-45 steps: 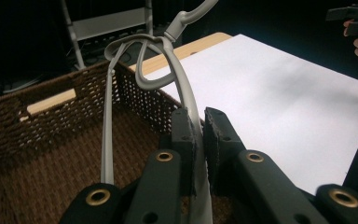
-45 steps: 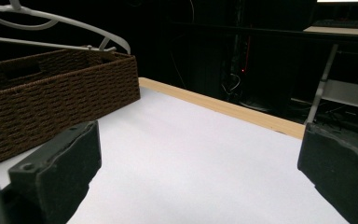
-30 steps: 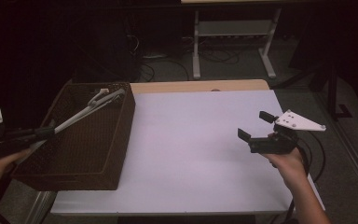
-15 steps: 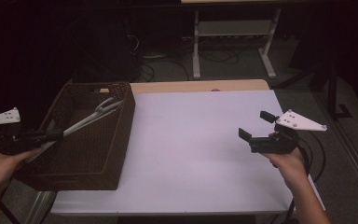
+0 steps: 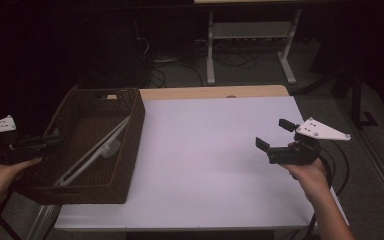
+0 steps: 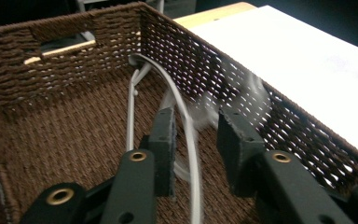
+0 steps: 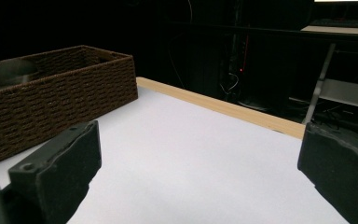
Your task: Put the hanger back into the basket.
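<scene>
Left gripper (image 6: 193, 140): held level at the basket's near left corner, jaws pointing inward; they have just been opening, parted now with the tongs between the pads, not pressed.
Tongs (image 5: 94, 151): pale, slender, two curved arms, lying slanted in the basket (image 5: 130, 145), tip against its right wall.
Basket: dark brown wicker, rectangular, at the left edge of the white table (image 5: 205, 150).
Right gripper (image 5: 276, 136): hand level above the table's right side, jaws spread wide, nothing between.
</scene>
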Available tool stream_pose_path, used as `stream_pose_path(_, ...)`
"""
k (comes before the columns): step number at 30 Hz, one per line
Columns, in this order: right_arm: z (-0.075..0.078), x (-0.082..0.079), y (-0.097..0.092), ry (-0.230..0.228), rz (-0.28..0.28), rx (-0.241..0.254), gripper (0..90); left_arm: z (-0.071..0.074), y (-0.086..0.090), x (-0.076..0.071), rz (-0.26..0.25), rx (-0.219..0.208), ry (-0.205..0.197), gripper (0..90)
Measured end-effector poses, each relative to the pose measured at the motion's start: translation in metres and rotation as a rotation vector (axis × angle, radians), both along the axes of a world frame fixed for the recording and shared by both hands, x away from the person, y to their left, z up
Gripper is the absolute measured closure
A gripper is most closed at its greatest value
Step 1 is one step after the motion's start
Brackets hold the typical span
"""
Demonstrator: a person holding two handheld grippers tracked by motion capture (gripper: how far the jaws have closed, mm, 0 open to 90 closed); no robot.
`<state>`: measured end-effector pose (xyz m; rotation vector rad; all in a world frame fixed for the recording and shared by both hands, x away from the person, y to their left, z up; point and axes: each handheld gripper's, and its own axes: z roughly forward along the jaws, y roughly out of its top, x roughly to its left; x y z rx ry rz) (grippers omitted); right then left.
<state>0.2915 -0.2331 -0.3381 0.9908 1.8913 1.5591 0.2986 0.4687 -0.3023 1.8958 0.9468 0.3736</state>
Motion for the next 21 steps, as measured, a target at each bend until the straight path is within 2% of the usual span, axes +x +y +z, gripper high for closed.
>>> stream_pose_path(4, 0.0, 0.0, -0.001, 0.002, -0.004, 0.001, 0.0, 0.003, -0.003, 0.0, 0.005, -0.02, -0.017, 52.1)
stream_pose_path(6, 0.0, 0.0, -0.001, 0.0, -0.005, 0.001, 0.0, 0.005, -0.006, -0.001, 0.003, -0.036, -0.026, 50.6)
stream_pose_path(9, 0.0, 0.0, -0.002, -0.001, -0.004, 0.002, 0.0, 0.008, -0.013, 0.0, -0.006, -0.036, -0.039, 44.1)
stream_pose_path(11, 0.0, 0.001, -0.002, -0.001, -0.003, 0.006, 0.0, 0.011, -0.02, 0.0, -0.006, -0.044, -0.051, 37.4)
stream_pose_path(15, 0.0, 0.001, -0.002, 0.007, 0.001, 0.012, 0.0, 0.019, -0.036, 0.001, -0.02, -0.072, -0.085, 30.6)
stream_pose_path(17, 0.0, 0.002, -0.002, 0.007, 0.007, 0.013, 0.0, 0.022, -0.051, 0.002, -0.04, -0.089, -0.107, 26.6)
stream_pose_path(18, 0.0, 0.002, -0.002, 0.007, 0.007, 0.013, 0.0, 0.022, -0.051, 0.002, -0.04, -0.089, -0.107, 25.0)
stream_pose_path(21, 0.001, 0.002, -0.001, -0.006, 0.015, 0.011, 0.0, 0.026, -0.068, 0.002, -0.06, -0.09, -0.131, 22.4)
